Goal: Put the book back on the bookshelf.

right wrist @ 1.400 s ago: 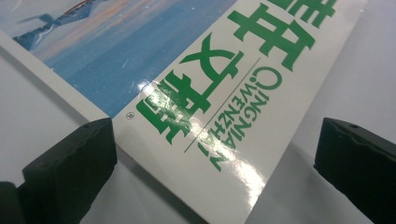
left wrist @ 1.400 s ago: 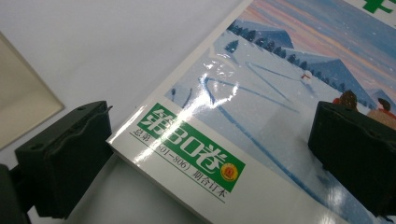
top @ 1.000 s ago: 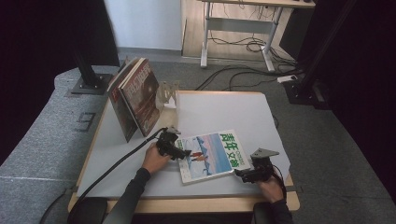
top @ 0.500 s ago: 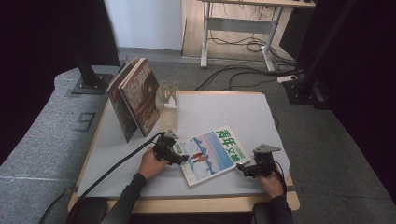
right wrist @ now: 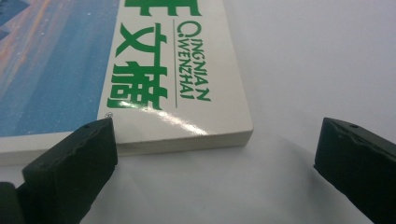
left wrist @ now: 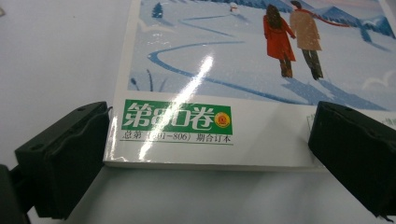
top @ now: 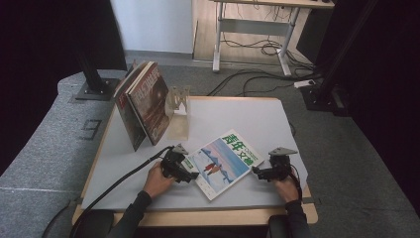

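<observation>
Flat on the white table point(top: 237, 116), near its front edge and turned at an angle, lies the snow-scene magazine point(top: 224, 162). At its left end sits the left gripper point(top: 187, 171), jaws spread wide and empty, one jaw touching the magazine's near corner and the other by the same edge; the left gripper view shows that edge between them point(left wrist: 187, 161). Just beside the magazine's right end waits the right gripper point(top: 259, 172), likewise wide open and holding nothing, its left jaw near the edge by the green title point(right wrist: 154, 60). The step in hand looks like lining up for a two-sided lift. Next, each gripper probably has to slide in and close on the edge. Farther left, two magazines point(top: 146, 101) lean in a clear stand point(top: 179, 106).
</observation>
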